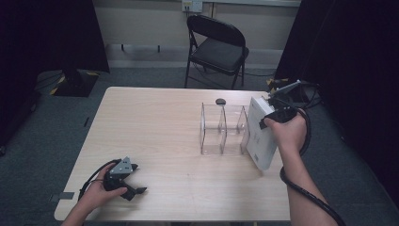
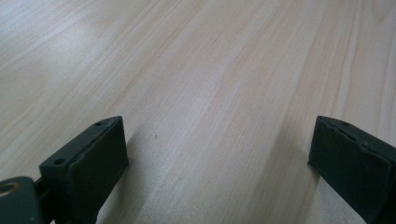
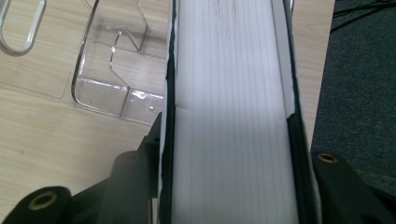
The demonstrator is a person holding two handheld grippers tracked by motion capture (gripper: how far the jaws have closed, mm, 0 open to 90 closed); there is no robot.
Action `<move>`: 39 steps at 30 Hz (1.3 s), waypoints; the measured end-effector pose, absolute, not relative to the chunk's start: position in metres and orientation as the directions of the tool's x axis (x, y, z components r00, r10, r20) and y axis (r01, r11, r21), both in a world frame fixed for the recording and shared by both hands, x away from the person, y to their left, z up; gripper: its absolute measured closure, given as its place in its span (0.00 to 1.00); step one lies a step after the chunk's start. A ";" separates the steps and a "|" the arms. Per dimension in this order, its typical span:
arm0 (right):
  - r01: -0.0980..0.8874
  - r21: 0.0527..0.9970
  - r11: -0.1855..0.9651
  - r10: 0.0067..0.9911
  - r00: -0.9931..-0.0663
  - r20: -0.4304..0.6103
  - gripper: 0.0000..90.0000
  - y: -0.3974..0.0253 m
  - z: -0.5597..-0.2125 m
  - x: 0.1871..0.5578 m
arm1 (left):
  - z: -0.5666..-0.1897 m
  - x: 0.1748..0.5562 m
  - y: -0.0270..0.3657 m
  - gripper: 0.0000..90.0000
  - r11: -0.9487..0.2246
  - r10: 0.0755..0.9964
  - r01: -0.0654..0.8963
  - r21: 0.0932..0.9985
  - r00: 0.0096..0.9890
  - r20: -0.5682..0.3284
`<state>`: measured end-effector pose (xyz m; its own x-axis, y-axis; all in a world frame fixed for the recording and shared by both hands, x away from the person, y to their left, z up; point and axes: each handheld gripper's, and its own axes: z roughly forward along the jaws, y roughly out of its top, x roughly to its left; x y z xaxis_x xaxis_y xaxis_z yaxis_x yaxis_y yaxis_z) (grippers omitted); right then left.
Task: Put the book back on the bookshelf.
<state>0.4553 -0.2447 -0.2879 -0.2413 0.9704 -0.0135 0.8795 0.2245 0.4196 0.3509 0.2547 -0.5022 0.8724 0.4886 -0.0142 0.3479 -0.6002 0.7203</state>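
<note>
High view: wooden table [image 1: 155, 127], clear acrylic divider rack [image 1: 223, 129] standing right of centre, three slots side by side. White book [image 1: 259, 132] held tilted just right of rack, lower corner down at table near right edge, top leaning away from rack toward far right. Right gripper [image 1: 278, 107] clamped on book's top edge, right hand [image 1: 287, 134] wrapped round grip, cable looping down along forearm. Small dark round object [image 1: 220, 101] on table just beyond rack's far side; can't tell what. Left gripper [image 1: 127, 181] resting at near left corner of table, left hand [image 1: 101, 193] on it, jaws pointing right, spread apart, holding nothing. Black folding chair [image 1: 219, 47] beyond far edge, well apart from table.

Left gripper view: two black jaws wide apart, bare wood grain of table [image 2: 210, 84] between them. Nothing gripped.

Right gripper view: book [image 3: 231, 116] looked at edge-on, white page block running up middle of frame, thin covers either side. Jaws pressed against both covers, closed on book. Rack [image 3: 121, 70] just left of book, clear base and a divider visible against table [image 3: 46, 135]. Touching book or not: can't tell. Grey carpet [image 3: 359, 84] right of table edge.
</note>
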 end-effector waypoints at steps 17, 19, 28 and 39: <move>0.868 0.455 0.200 0.976 -0.219 -0.011 0.58 -0.245 -0.288 0.469 | -0.502 0.351 0.255 0.04 -0.606 0.490 0.353 0.713 0.872 -0.015; 0.870 0.453 0.195 0.977 -0.214 -0.008 0.58 -0.245 -0.289 0.471 | -0.502 0.350 0.255 0.04 -0.602 0.492 0.355 0.715 0.870 -0.018; 0.865 0.461 0.200 0.977 -0.212 -0.025 0.58 -0.244 -0.296 0.476 | -0.502 0.351 0.255 0.04 -0.599 0.488 0.348 0.721 0.873 -0.016; 0.857 0.475 0.202 0.976 -0.218 -0.023 0.58 -0.241 -0.295 0.483 | -0.502 0.351 0.255 0.04 -0.599 0.487 0.346 0.722 0.873 -0.014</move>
